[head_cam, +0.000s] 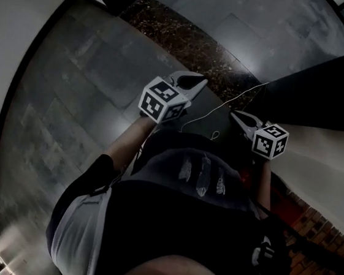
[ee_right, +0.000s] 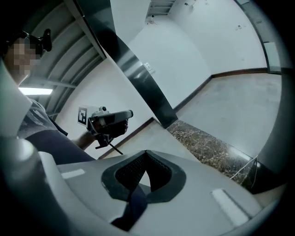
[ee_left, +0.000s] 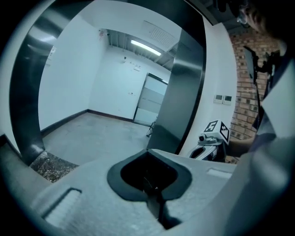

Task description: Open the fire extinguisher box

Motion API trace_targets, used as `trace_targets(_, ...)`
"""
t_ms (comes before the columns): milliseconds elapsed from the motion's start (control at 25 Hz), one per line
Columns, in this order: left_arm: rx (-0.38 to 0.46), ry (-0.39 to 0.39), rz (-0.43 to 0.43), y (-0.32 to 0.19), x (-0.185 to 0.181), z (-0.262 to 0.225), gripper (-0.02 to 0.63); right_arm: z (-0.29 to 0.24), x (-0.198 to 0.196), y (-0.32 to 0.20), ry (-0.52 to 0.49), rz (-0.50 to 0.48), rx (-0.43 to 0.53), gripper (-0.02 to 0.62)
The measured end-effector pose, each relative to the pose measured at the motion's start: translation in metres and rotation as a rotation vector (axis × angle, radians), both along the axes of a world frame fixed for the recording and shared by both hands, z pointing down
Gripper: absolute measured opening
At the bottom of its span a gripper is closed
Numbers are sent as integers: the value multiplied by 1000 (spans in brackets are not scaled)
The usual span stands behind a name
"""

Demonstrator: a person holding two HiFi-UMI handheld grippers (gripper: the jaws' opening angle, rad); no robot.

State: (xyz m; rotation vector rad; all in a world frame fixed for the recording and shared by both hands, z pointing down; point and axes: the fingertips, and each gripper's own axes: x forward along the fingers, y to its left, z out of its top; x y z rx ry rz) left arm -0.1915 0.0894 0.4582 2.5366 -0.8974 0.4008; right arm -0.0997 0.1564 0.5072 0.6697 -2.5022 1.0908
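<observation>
No fire extinguisher box shows in any view. In the head view my left gripper (head_cam: 198, 81) is held out in front of the person's body over the grey floor, its marker cube (head_cam: 162, 100) behind it. My right gripper (head_cam: 235, 114) sits a little to its right, with its own marker cube (head_cam: 270, 140). Both point away from the body, slightly down. In the left gripper view the jaws (ee_left: 147, 153) meet at the tip with nothing between them. The right gripper's jaws (ee_right: 146, 154) are likewise shut and empty. Each gripper view shows the other gripper (ee_left: 209, 144) (ee_right: 108, 120) alongside.
A dark speckled stone strip (head_cam: 189, 43) crosses the grey tiled floor (head_cam: 78, 92). A dark metal pillar (ee_left: 180, 87) stands ahead beside a white wall, with a brick wall (ee_left: 242, 78) to its right. A glass door (ee_left: 150, 105) closes the far room. A thin cord (head_cam: 228, 100) lies on the floor.
</observation>
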Motion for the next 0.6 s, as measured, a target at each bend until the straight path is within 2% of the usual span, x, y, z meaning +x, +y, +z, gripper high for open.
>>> trace_targets(160,2,14,-24,-47,-79,-5,-2,-15,-86,-42,4,-82,30,0)
trace_targets(280,0,32,-34,-70,-126,-8,-2,-18,-133,-67,34,-97,27,0)
trace_targets(440,2,51,-23,-95,-158,-12,-2,-23,-171,-92,50,-105,39,0)
trace_targets(600,65,77,-29,-115,-171,-26,-2,-33,-188,-115,58,-66,102,0)
